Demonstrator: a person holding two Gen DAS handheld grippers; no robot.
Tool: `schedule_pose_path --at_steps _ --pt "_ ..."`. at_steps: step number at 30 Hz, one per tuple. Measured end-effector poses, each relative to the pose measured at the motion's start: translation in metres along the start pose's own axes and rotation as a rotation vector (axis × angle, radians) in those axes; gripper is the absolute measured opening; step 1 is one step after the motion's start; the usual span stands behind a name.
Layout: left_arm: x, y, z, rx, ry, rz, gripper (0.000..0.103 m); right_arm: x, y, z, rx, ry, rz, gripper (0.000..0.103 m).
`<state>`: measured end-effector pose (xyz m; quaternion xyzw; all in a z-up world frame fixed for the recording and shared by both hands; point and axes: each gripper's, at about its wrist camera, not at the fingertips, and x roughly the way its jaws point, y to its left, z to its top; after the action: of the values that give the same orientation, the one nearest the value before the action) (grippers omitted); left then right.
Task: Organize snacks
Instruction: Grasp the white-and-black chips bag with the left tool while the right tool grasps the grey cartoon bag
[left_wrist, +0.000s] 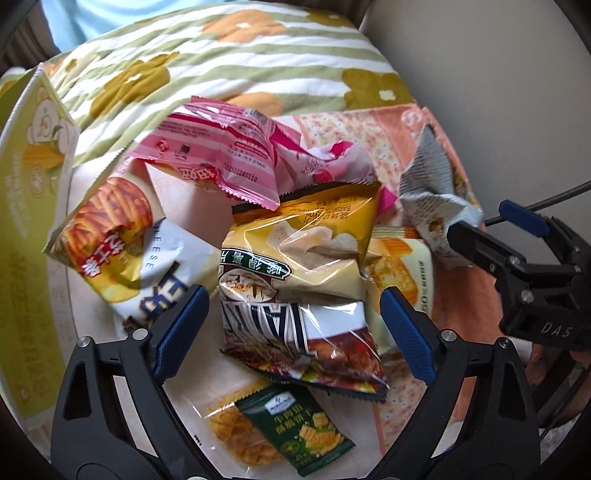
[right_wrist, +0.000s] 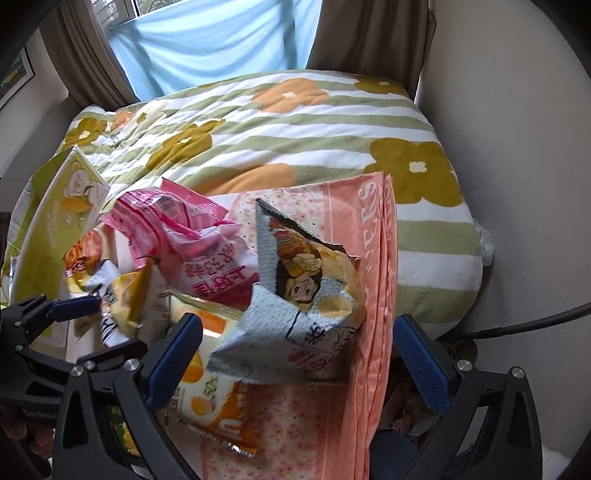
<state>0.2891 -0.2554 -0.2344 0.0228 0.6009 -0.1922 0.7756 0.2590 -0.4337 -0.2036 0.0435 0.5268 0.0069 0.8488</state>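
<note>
- Left wrist view: left gripper (left_wrist: 293, 328) hangs with fingers spread wide over the yellow bag (left_wrist: 295, 254), which tops the snack pile on the white tray (left_wrist: 74, 295).
- Right gripper (left_wrist: 461, 240) looks pinched on the grey packet (left_wrist: 432, 199), though its own view shows the fingers apart, so I cannot tell.
- Grey packet is crumpled, tilted, above the pink towel (right_wrist: 354, 406).

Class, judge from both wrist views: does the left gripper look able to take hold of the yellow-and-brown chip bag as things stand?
Probably yes. The left gripper is open, and the yellow-and-brown chip bag lies on top of the pile right between its fingers, with nothing covering it. The right gripper is off to the side by the grey snack packet.
</note>
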Motion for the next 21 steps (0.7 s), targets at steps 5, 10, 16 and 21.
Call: schedule_pose_path --at_steps 5,10,16,21 --pt "0.008 -0.002 -0.002 0.008 0.018 0.027 0.081 0.014 -0.003 0.004 0.007 0.015 0.011 0.102" --pt "0.008 -0.002 -0.004 0.008 0.025 0.022 0.078 0.025 -0.004 0.007 0.011 0.051 0.002 0.088" --pt "0.007 -0.006 -0.005 0.017 0.024 0.030 0.072 0.030 -0.002 0.010 0.019 0.077 0.018 0.083" --pt "0.005 -0.007 -0.006 0.011 0.019 0.016 0.062 0.029 -0.002 0.012 0.044 0.082 0.043 0.071"
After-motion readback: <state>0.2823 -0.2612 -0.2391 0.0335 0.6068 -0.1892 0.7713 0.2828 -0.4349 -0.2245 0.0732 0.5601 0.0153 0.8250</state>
